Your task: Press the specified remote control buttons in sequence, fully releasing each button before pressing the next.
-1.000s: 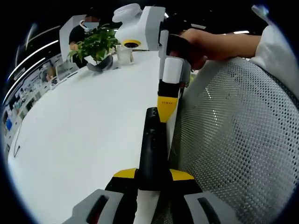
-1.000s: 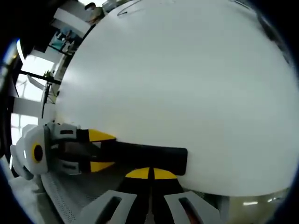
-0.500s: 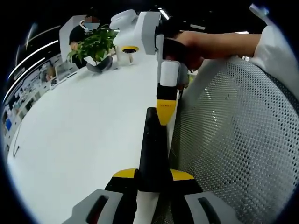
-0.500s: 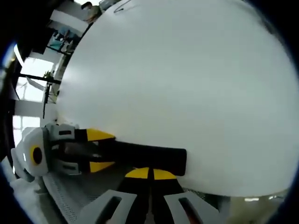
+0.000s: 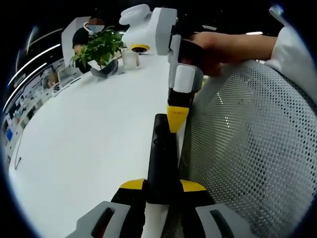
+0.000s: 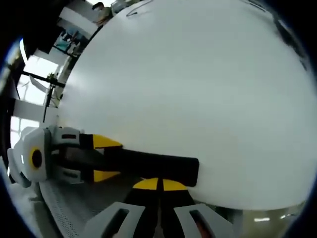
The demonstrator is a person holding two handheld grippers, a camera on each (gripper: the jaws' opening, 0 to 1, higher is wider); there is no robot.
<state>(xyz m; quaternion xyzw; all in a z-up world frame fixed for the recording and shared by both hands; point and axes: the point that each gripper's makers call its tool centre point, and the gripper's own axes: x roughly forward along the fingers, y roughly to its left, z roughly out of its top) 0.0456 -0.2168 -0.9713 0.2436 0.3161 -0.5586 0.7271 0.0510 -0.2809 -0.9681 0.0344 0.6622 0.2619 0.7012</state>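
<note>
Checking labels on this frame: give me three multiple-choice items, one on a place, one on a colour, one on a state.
1. Where does the potted plant stand?
A. at the far end of the white table
B. on the mesh chair
C. on the floor

2. What colour are the tips of the right hand-held gripper?
A. red
B. yellow
C. green

3. How is the black remote held?
A. lying free on the table
B. gripped at one end by the left hand-held gripper
C. in a bare hand

Answers: 1 A, the plant sits on the far tabletop; 2 B, yellow tips meet the remote's far end; 3 B, the jaws close on its near end.
</note>
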